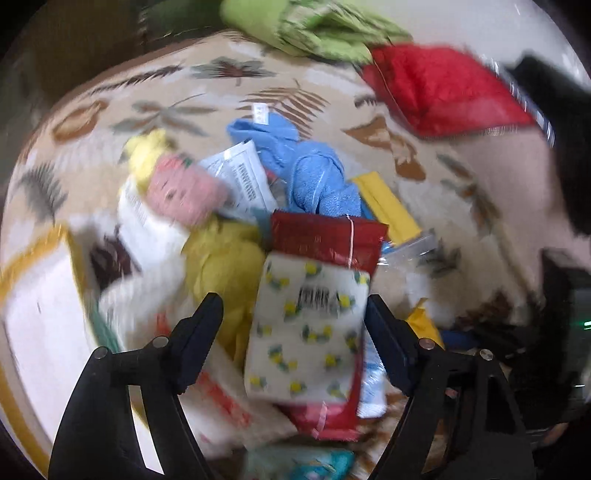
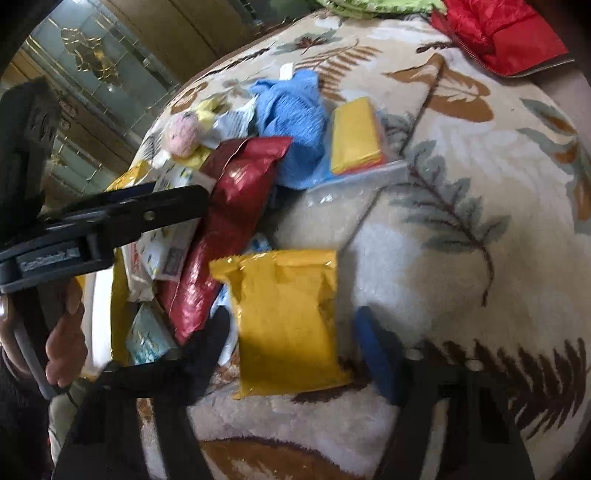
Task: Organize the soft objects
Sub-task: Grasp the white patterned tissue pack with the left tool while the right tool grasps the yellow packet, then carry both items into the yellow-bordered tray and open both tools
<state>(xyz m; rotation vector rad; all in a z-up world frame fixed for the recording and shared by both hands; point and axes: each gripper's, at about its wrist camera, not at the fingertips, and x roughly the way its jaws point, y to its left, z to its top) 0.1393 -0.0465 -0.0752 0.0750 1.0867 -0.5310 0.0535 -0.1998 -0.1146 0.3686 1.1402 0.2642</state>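
Note:
A pile of soft packages lies on a leaf-patterned blanket [image 2: 461,206]. In the left wrist view my left gripper [image 1: 295,314] is open above a white pack with yellow flowers [image 1: 306,332], which lies on a dark red foil pouch [image 1: 325,236]. A blue towel [image 1: 317,173], a pink plush [image 1: 184,188] and a yellow cloth [image 1: 221,266] lie beyond. In the right wrist view my right gripper [image 2: 291,328] is open around a yellow padded pouch [image 2: 288,317], with the fingers apart from its sides. The left gripper [image 2: 110,218] shows at the left of that view.
A red quilted cushion [image 1: 443,88] and a green cloth [image 1: 314,26] lie at the blanket's far edge. A yellow pack in clear plastic [image 2: 354,136] sits beside the blue towel [image 2: 291,125]. A yellow-rimmed white container [image 1: 40,317] is at the left. A glass-fronted cabinet [image 2: 92,66] stands behind.

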